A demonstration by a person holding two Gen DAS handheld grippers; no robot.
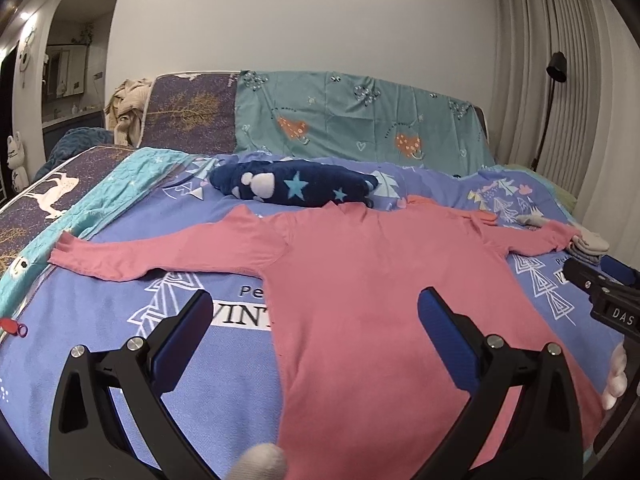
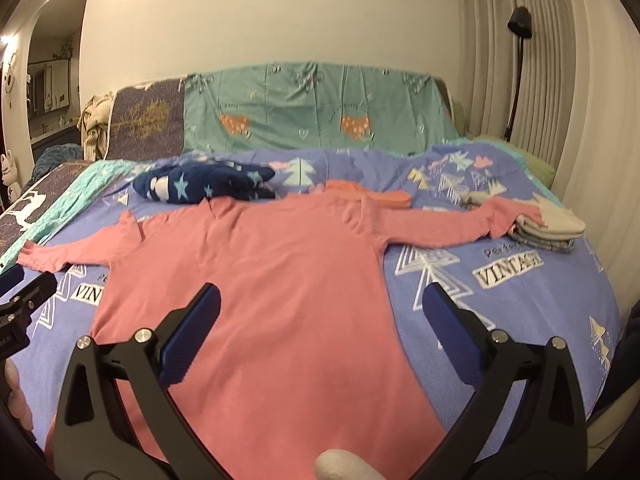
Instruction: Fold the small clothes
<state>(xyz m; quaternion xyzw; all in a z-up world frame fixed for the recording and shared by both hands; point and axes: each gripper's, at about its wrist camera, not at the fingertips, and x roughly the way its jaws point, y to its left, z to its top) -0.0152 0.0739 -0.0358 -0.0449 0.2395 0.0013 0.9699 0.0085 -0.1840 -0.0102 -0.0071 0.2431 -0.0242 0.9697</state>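
A pink long-sleeved top [image 1: 372, 292] [image 2: 264, 280] lies flat on the blue printed bedspread [image 1: 100, 320] [image 2: 520, 312], sleeves spread to both sides, hem toward me. My left gripper [image 1: 316, 312] hovers open over the top's left hem side, nothing between its fingers. My right gripper [image 2: 320, 308] hovers open over the top's right lower edge, also holding nothing. In the left wrist view the right gripper [image 1: 596, 280] shows at the right edge. The left gripper's tip [image 2: 24, 284] appears at the left edge of the right wrist view.
A dark blue star-print garment [image 1: 296, 186] [image 2: 204, 184] lies behind the collar. Folded grey clothes [image 1: 588, 246] [image 2: 548, 228] sit under the right cuff. An orange piece [image 2: 368, 194] lies behind the shoulder. A teal sheet [image 1: 360, 120] drapes the headboard; curtains [image 1: 568, 60] and a floor lamp [image 1: 556, 68] stand at right.
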